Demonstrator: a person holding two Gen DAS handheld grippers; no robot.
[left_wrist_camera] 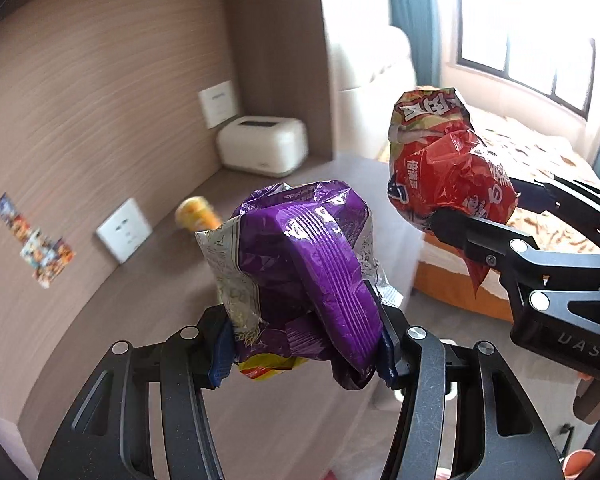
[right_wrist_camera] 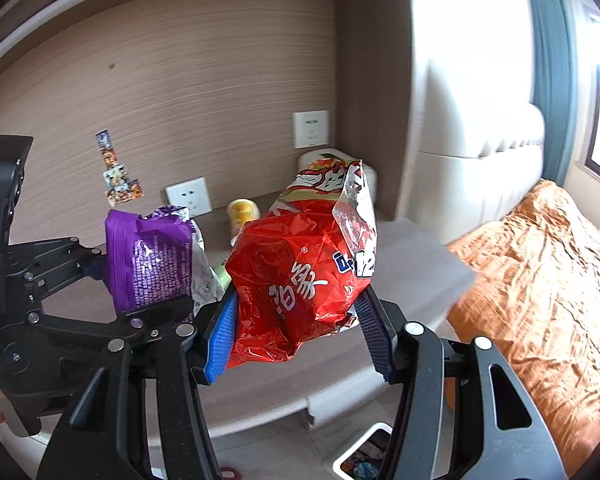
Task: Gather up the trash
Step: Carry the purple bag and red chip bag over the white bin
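Note:
My left gripper is shut on a crumpled purple snack bag and holds it in the air above the desk. My right gripper is shut on a crumpled red snack bag, also lifted. In the left wrist view the red bag and the right gripper are to the right. In the right wrist view the purple bag and the left gripper are to the left. A white trash bin with wrappers inside stands on the floor below the desk edge.
A yellow cup and a white tissue box stand at the back of the wooden desk. Wall sockets and stickers are on the back panel. A bed with an orange cover lies to the right.

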